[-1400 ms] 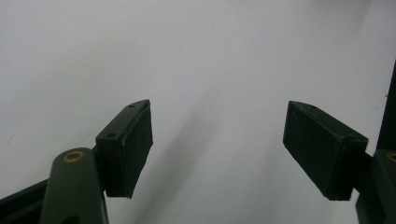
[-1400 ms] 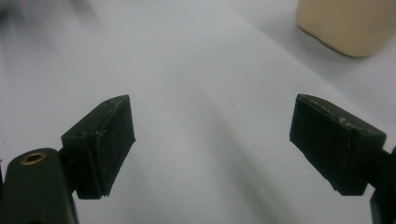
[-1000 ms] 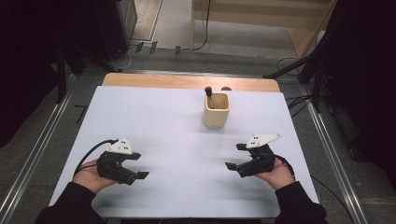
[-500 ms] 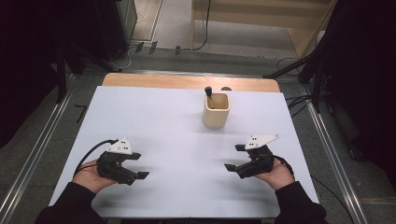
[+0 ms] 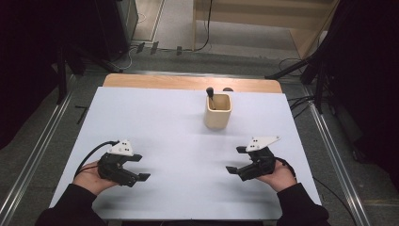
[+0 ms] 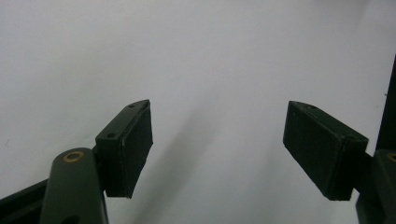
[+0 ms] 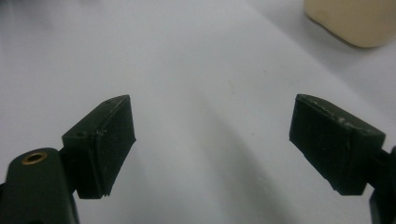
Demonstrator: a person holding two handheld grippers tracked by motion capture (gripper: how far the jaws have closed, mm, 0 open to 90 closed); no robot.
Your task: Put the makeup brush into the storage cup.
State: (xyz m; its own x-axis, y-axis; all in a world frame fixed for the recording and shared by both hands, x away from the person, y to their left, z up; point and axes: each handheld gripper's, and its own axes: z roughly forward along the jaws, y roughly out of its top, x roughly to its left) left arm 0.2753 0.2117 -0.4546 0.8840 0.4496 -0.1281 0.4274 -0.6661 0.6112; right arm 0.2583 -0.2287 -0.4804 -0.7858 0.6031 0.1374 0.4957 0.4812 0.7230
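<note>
A cream square cup (image 5: 218,112) stands on the white table (image 5: 155,122) toward the back, right of centre, with a dark-handled tool (image 5: 211,96) sticking up out of it. My left gripper (image 5: 139,168) rests near the front left, held in a hand, its jaws wide apart with nothing between them; in the left gripper view the pads (image 6: 135,144) frame bare white table. My right gripper (image 5: 236,160) sits near the front right, also open and empty. Its own view shows the gripper (image 7: 212,144) over the table and the cup's base (image 7: 355,18) at the top right.
A wooden strip (image 5: 188,83) runs along the table's far edge. Metal rails (image 5: 33,155) flank the table on both sides. Cables (image 5: 207,33) and dark stands lie on the floor beyond. A black cable (image 5: 91,153) trails from the left gripper.
</note>
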